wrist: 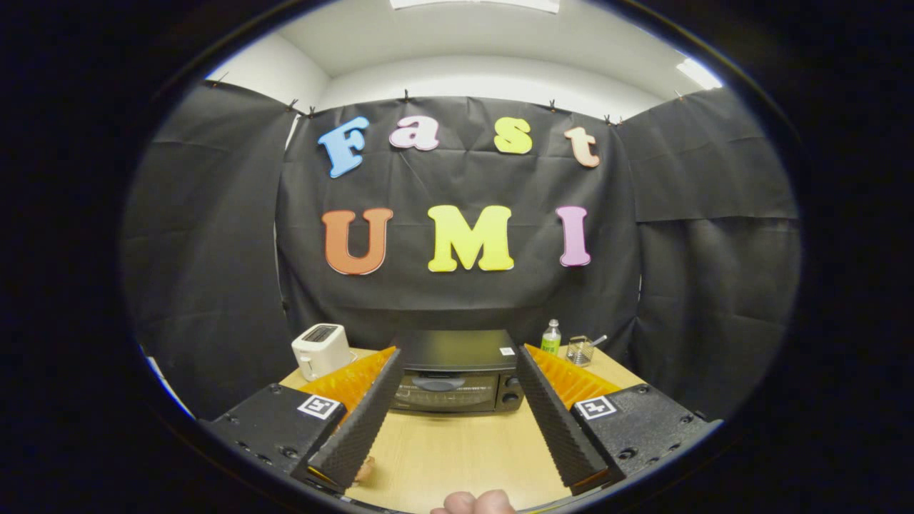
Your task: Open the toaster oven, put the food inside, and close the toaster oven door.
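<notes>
Beyond spread tongs (457,357), closed toaster oven (457,375).

Bright, even light from above — two ceiling panels (698,73) blow out to pure white. The bench (457,446) is evenly lit, with soft shadows beside the hand-held gripper (457,351), whose fingers stand wide apart with nothing between them. Faint sheen on the toaster oven (454,371) door glass. Strong fisheye bending — straight edges curve toward the rim. Centre is sharp; the hand (475,502) lowest in view is blurred.
</notes>
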The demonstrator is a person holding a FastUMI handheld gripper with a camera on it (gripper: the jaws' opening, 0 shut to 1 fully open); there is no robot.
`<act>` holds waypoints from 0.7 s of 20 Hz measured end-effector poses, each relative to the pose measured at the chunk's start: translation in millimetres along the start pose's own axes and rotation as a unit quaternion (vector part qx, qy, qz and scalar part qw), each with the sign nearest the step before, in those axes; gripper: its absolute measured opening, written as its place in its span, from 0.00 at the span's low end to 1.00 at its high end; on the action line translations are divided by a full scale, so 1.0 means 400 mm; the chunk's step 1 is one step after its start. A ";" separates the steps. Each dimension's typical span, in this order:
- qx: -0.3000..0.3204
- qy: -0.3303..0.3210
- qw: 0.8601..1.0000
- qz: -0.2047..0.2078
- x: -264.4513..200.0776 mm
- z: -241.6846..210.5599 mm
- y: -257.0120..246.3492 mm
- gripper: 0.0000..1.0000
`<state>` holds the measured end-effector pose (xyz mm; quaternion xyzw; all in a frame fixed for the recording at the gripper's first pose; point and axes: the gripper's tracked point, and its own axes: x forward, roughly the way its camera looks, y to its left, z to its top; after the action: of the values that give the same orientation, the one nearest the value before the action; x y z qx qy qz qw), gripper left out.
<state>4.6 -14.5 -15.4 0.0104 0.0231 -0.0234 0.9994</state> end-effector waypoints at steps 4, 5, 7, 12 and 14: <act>0.002 0.005 1.000 -0.004 0.005 0.000 -0.014 1.00; 0.001 0.004 1.000 -0.005 0.009 0.005 -0.017 1.00; -0.001 0.005 1.000 -0.005 0.021 0.007 -0.022 1.00; 0.002 0.017 1.000 -0.003 0.073 -0.007 -0.037 1.00; 0.000 0.021 1.000 -0.001 0.108 -0.008 -0.044 1.00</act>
<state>46.8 -34.0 -21.1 0.0108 0.0439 -0.0242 0.9987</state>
